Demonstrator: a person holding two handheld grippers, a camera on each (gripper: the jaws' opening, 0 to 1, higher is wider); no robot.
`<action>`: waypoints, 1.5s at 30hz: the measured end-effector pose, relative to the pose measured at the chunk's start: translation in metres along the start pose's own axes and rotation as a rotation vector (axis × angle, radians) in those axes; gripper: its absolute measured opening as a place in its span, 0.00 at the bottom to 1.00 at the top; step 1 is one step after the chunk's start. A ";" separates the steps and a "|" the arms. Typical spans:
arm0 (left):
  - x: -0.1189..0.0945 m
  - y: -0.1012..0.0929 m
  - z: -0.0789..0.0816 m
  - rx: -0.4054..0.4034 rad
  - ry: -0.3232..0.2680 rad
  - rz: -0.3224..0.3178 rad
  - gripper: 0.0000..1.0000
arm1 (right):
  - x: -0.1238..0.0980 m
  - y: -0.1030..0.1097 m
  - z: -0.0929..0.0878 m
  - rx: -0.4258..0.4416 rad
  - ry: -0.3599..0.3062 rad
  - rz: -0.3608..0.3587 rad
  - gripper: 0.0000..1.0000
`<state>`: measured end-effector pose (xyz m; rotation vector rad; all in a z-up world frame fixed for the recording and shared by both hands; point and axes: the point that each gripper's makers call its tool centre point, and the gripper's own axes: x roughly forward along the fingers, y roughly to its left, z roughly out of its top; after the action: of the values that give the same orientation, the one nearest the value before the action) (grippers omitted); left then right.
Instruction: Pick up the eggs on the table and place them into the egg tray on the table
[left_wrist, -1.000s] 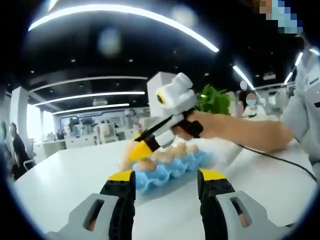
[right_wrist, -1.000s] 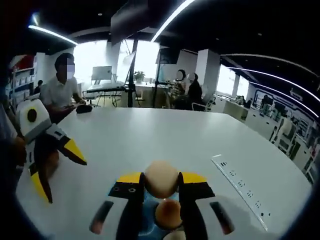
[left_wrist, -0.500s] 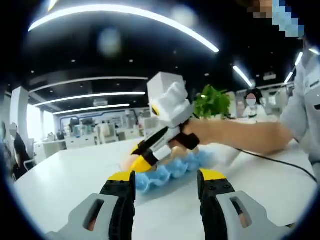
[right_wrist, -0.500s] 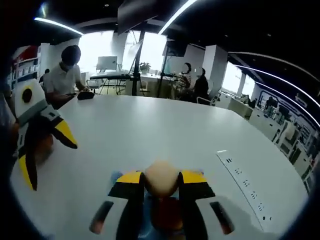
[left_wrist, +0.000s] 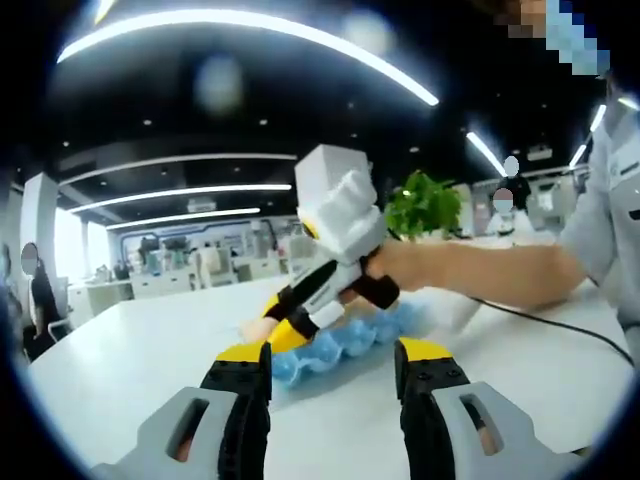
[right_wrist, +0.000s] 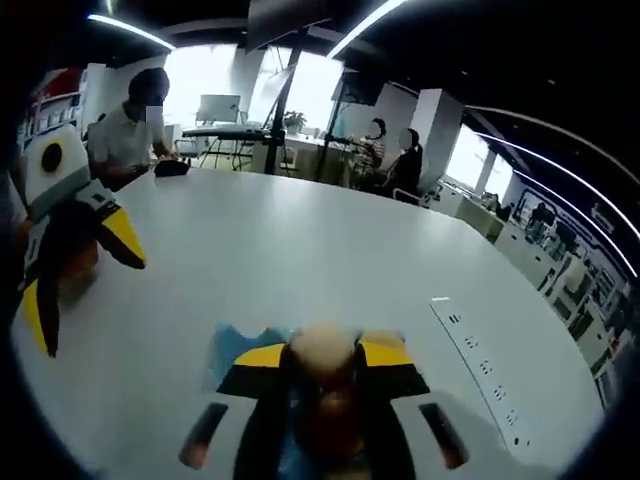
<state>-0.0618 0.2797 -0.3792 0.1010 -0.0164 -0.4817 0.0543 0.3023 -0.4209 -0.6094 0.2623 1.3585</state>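
- Blue egg tray (left_wrist: 345, 340) sits on the white bench (left_wrist: 150, 370), w/ the right tool (right_wrist: 322, 352) down over its near end.
- Right tool is clamped on a tan egg (right_wrist: 322, 348), tray showing just under it.
- Left tool (left_wrist: 332, 362) hangs back from the tray, jaws wide apart, nothing btwn them.
- Power strip (right_wrist: 470, 350) off to one side.

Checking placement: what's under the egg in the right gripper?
The blue egg tray lies directly beneath the egg held by the right gripper. The jaws and egg cover the cup below, so its contents cannot be seen.
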 end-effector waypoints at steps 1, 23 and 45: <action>0.000 0.000 0.000 0.000 0.001 0.000 0.50 | -0.001 0.000 0.001 0.000 -0.003 0.000 0.26; 0.002 -0.002 -0.004 -0.019 0.010 -0.008 0.50 | -0.085 -0.064 0.044 0.132 -0.223 -0.132 0.29; 0.006 -0.006 -0.007 -0.046 0.014 -0.026 0.50 | -0.200 -0.105 0.054 0.095 -0.236 -0.379 0.36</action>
<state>-0.0588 0.2725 -0.3872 0.0596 0.0094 -0.5067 0.1044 0.1564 -0.2467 -0.3903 0.0160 1.0325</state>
